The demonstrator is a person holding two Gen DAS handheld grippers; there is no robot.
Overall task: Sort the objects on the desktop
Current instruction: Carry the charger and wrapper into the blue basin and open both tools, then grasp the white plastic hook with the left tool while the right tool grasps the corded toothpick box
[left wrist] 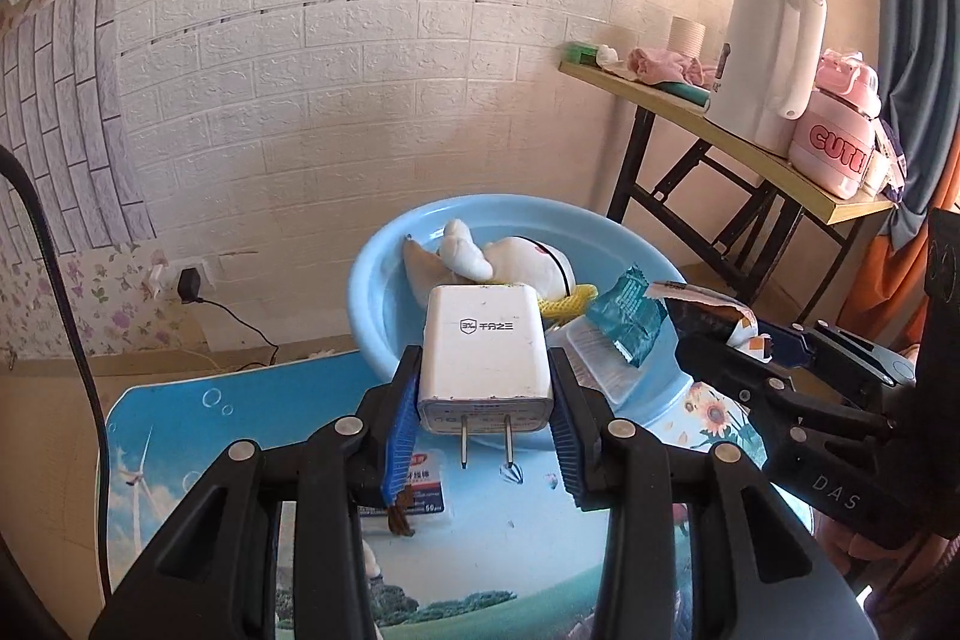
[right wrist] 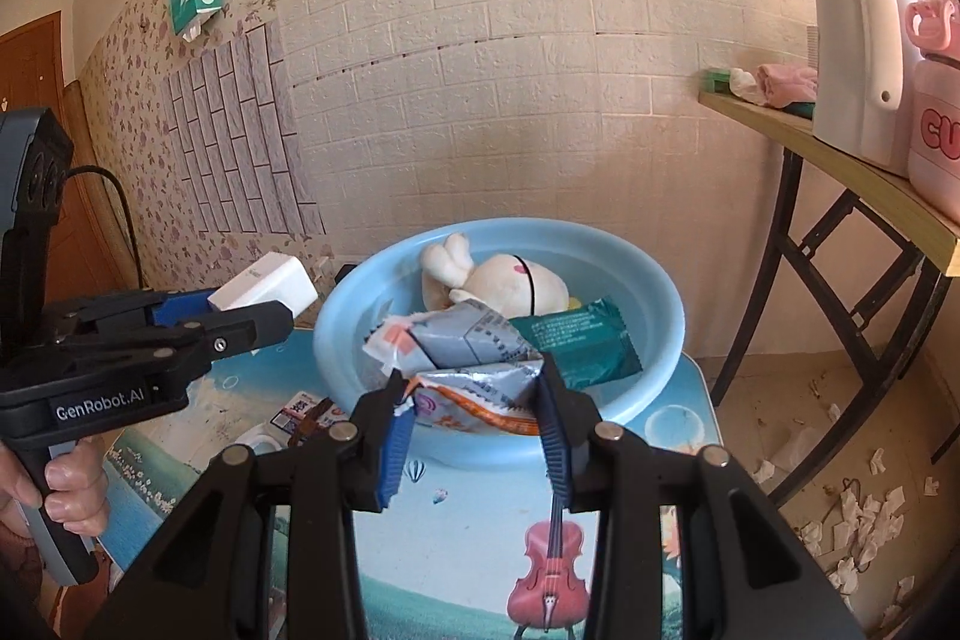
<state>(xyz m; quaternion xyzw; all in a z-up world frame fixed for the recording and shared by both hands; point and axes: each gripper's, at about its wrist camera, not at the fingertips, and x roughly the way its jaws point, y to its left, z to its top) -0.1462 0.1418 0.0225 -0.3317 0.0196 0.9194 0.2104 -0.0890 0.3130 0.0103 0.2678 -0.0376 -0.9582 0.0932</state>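
Observation:
My left gripper (left wrist: 485, 391) is shut on a white plug charger (left wrist: 486, 346), its two prongs pointing back at the camera; in the right wrist view the left gripper (right wrist: 240, 322) carries the charger (right wrist: 264, 283) left of the basin. My right gripper (right wrist: 474, 400) is shut on a crumpled silver and orange snack wrapper (right wrist: 462, 370), held above the near rim of the light blue basin (right wrist: 660, 292). The basin holds a white plush toy (right wrist: 498, 280) and a green packet (right wrist: 576, 343). In the left wrist view the right gripper (left wrist: 774, 346) grips the wrapper (left wrist: 702, 310) over the basin (left wrist: 384, 280).
A small table with a blue picture mat (right wrist: 480, 550) carries the basin, a labelled packet (left wrist: 423, 484) and small items at its left. A wooden folding table (left wrist: 750, 148) to the right bears a white kettle (left wrist: 768, 58) and pink bottle (left wrist: 834, 142). Paper scraps litter the floor (right wrist: 852, 520).

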